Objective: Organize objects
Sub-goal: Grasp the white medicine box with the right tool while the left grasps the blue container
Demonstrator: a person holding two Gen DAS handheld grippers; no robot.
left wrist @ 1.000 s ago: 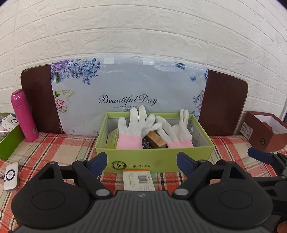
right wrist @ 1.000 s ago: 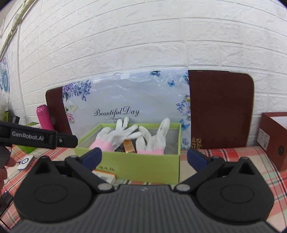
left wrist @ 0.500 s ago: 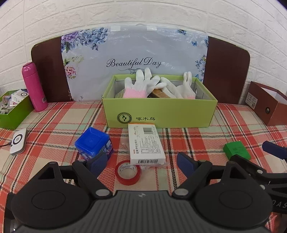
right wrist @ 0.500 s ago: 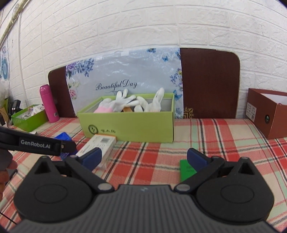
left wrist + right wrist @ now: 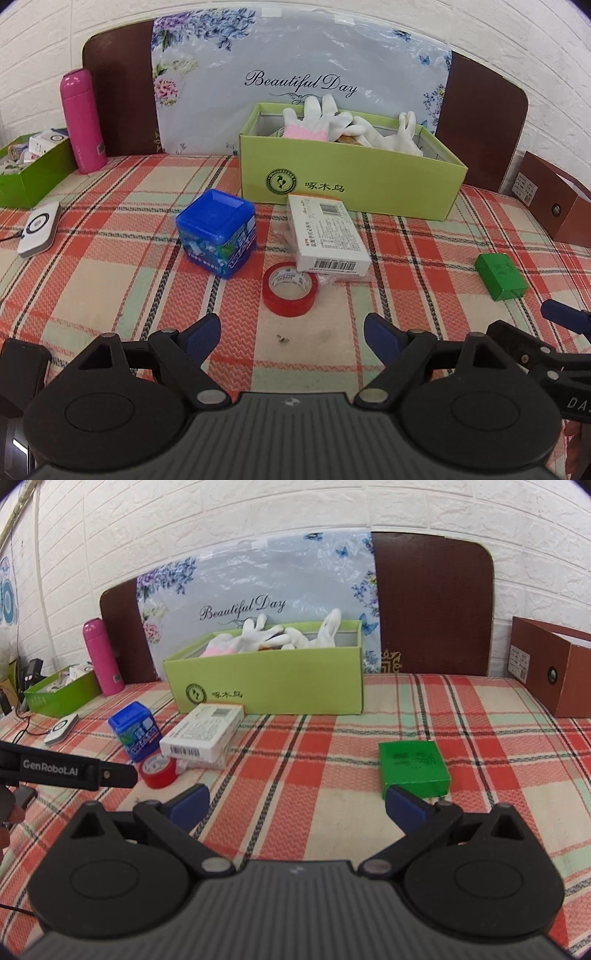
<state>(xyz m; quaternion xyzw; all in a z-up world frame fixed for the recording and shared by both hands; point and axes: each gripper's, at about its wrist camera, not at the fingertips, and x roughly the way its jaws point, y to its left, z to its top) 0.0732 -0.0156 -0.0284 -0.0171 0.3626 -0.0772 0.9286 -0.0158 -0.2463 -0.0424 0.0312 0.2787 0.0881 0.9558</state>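
Showing brown box [image 5: 554, 672] fully: right view.

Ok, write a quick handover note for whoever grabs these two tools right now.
Left tool: open, holding nothing, facing the red tape roll.
Right tool: open, holding nothing, with the small green box just ahead of its right finger.
Done: white gloves already lie in the lime-green box.
Left on the checked cloth: blue tub, white carton against the lime-green box's front, tape roll, small green box. They probably belong in that box too.
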